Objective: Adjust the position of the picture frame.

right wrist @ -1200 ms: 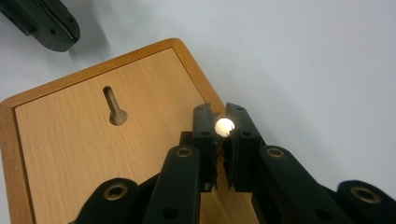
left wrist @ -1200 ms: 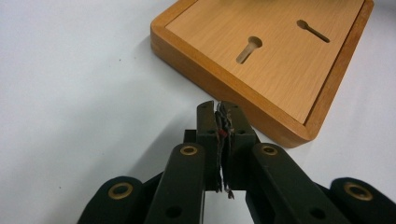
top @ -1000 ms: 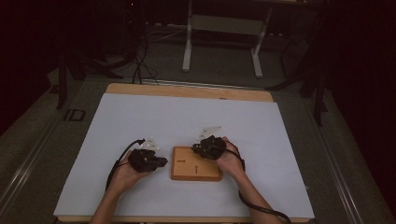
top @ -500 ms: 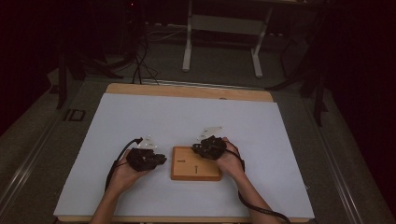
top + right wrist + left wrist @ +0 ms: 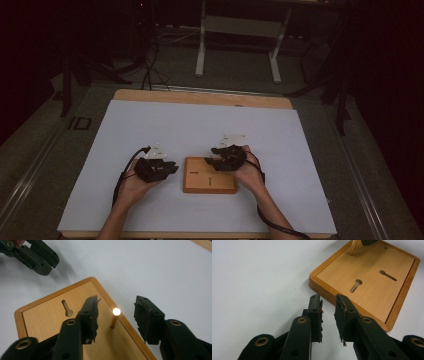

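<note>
1. Now my right tool (image 5: 116,318) has just been opening; its jaws stand apart on either side of the wooden peg (image 5: 115,318), no longer pressing it.
2. That peg stands upright in a hole near the edge of the wooden board (image 5: 210,176).
3. My left tool (image 5: 329,315) has also been opening, with nothing between its jaws, just beside the board's edge.
4. Both rest over the white desk (image 5: 165,125).
</note>
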